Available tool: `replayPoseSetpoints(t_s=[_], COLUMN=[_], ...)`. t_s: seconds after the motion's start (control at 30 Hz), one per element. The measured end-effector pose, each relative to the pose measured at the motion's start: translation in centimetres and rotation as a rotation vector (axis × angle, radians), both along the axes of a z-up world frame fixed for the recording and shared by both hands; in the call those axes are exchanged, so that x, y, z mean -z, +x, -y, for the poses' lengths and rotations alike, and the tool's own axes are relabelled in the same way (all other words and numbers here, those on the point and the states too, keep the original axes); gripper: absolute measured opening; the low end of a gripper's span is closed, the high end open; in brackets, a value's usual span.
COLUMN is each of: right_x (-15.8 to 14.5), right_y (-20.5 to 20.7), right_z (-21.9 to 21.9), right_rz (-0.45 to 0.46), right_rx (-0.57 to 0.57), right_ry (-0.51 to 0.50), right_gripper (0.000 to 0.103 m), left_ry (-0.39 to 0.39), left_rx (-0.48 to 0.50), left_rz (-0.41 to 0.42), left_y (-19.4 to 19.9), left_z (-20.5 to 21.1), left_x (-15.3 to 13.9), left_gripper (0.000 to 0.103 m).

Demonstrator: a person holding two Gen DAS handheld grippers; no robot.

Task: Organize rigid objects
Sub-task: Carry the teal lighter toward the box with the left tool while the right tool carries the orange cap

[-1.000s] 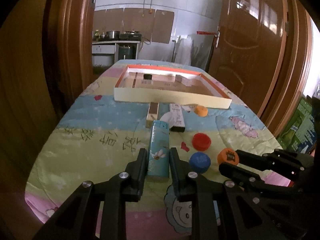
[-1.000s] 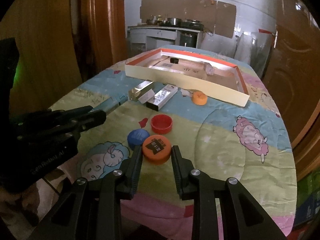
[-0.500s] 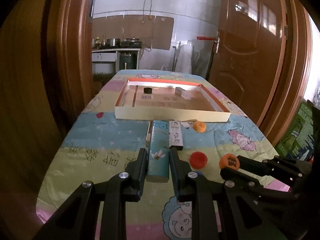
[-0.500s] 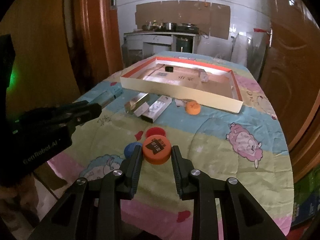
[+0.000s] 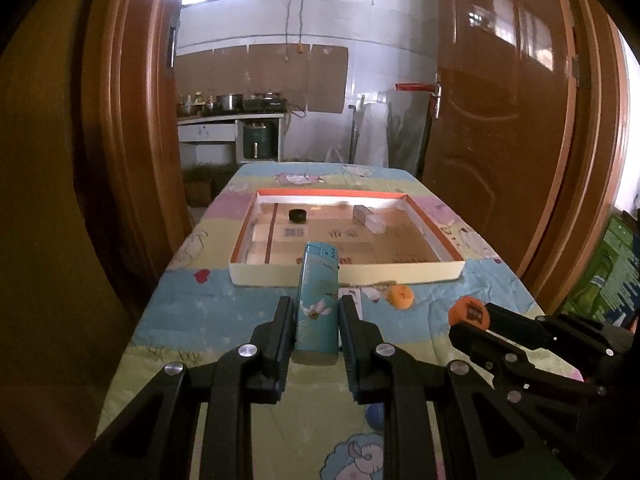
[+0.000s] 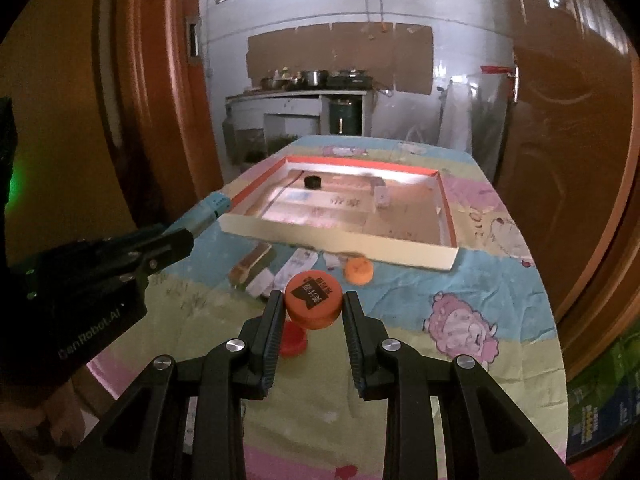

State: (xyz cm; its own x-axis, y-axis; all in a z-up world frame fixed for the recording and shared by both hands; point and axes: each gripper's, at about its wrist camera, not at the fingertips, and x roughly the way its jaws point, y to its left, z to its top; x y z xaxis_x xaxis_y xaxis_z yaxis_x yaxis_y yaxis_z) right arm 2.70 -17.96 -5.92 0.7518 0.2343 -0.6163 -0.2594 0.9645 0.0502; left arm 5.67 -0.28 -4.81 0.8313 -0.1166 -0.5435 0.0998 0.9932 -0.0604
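Nearest in the left wrist view, the left gripper (image 5: pixel 315 320) pinches a teal box (image 5: pixel 316 304) between its two black fingers; the box points away from the camera, lifted above the tablecloth (image 5: pixel 224 304), its far end overlapping the near wall of the tray (image 5: pixel 400 272). To the right in the same view, the right gripper (image 5: pixel 466 322) reaches in from the right edge with an orange cap (image 5: pixel 469 311) clamped at its tip.

In the right wrist view, the right gripper (image 6: pixel 312 312) grips the orange cap (image 6: pixel 314 298) on both sides; the cap has a black label with characters on top and sits raised above the cloth. Just below and behind the left finger lies a red cap (image 6: pixel 294 340) on the tablecloth (image 6: pixel 400 320). At the left, the left gripper (image 6: pixel 176 240) shows as a dark body, with the teal box (image 6: pixel 206 212) sticking out past its fingers toward the tray's left corner.

Farther on, a second, smaller orange cap (image 6: pixel 359 269) rests on the cloth near the tray's front wall; it also shows in the left view (image 5: pixel 400 296). Left of it lie two small boxes (image 6: pixel 260 266) side by side, at an angle.

Beyond them sits the shallow tray (image 6: pixel 340 242), cream outside with an orange inner rim. Inside, a black cap (image 6: pixel 312 181) lies toward the far left, and a pale block (image 6: pixel 381 196) toward the far right.
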Motion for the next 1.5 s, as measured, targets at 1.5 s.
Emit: replayPoseSetpoints(t_s=[1.5], right_x=[-1.3], right_y=[13.3], right_z=[1.4], right_rz=[-0.03], right_rx=[0.053], right_ry=[0.125], right_gripper=[0.03], left_ry=[-0.082], left_rx=[-0.048], left_rz=[-0.109], left_y=[13.3], left_z=[-1.4], left_x=[-0.1], left_gripper=[0.023])
